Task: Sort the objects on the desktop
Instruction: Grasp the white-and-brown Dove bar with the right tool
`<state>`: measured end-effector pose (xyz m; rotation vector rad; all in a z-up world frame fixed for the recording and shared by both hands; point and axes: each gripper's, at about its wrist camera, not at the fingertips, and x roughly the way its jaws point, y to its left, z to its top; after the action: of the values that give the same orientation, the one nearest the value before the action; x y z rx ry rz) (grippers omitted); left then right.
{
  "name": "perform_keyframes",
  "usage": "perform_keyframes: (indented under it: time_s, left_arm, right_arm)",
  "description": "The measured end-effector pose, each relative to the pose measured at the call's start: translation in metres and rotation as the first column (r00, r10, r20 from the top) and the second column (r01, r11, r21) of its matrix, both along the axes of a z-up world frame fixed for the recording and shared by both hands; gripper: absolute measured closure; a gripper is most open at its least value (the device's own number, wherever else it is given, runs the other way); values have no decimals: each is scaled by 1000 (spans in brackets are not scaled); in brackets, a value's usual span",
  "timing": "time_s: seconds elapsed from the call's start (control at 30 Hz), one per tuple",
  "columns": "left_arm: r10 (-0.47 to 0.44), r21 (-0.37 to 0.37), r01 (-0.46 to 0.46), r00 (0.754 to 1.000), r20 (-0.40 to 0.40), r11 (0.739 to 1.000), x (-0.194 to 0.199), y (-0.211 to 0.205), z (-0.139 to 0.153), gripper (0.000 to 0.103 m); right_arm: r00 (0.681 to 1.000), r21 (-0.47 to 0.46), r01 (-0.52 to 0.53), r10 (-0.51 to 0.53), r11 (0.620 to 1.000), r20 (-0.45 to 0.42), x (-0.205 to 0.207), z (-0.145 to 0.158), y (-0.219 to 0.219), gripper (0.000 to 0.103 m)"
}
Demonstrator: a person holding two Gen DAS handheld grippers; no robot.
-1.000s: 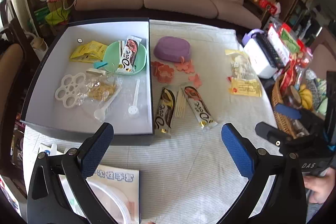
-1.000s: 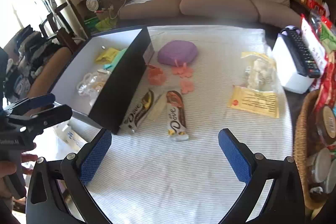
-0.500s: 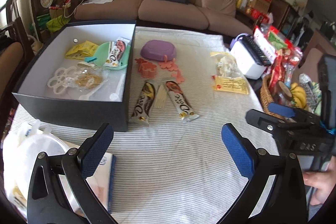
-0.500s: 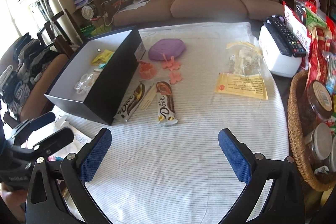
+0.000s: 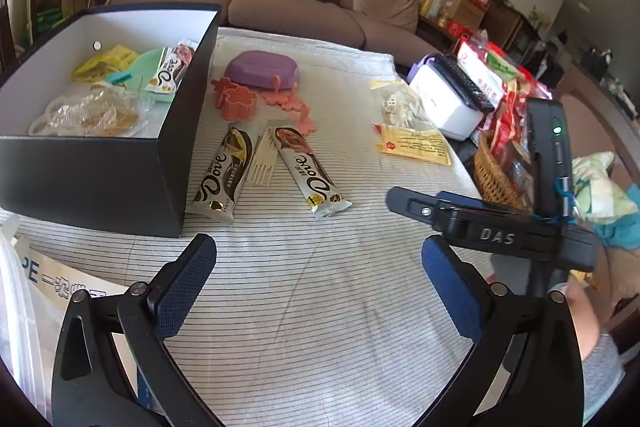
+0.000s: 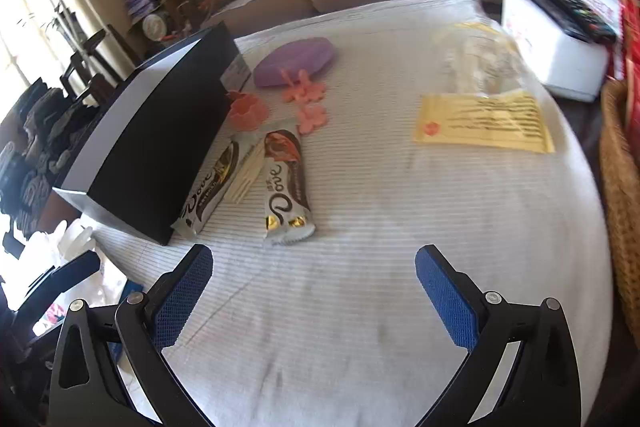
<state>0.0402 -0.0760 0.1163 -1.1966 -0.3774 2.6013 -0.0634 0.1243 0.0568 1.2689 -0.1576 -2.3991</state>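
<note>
The left gripper (image 5: 318,269) and right gripper (image 6: 314,273) are held spread apart and empty above the striped tablecloth (image 6: 360,227). Two Dove chocolate bars (image 5: 222,175) are laid flanking a white comb (image 5: 262,163) just beside the black box (image 5: 100,167).

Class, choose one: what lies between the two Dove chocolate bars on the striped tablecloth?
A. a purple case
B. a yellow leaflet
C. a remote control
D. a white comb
D: the white comb lies between the two Dove bars, teeth toward the camera.
</note>
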Motion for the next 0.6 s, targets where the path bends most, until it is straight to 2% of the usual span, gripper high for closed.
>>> perform_keyframes:
  time_s: [0.13,0.2,0.3,0.37,0.43,0.53,0.6]
  left_arm:
    - [37,93,-41,998,44,995,-6,-18,-10,0]
    - [79,162,-92,994,80,983,-10,-32,-15,0]
    - [104,227,-128,988,114,966,-15,-45,-19,0]
    - [111,231,-137,986,122,963,-20,-48,-20,0]
    - [104,244,-134,986,132,960,-24,-48,-22,0]
    - [84,265,-121,986,146,957,-28,-44,-25,0]
    - [64,267,-103,986,151,958,-30,-39,-26,0]
  right_arm:
    - [996,42,-87,87,995,0,-24,-17,-26,5]
    - [991,90,-135,136,987,-8,-35,-25,-43,7]
    - [985,143,-173,175,974,-4,-50,-37,-61,16]
    - [983,169,-180,182,969,6,-56,-45,-68,25]
    - [984,183,-179,179,967,16,-60,-52,-71,28]
    - [983,221,-173,181,960,-16,-60,-53,-75,33]
    - [980,267,-180,197,947,-38,-57,-54,-79,48]
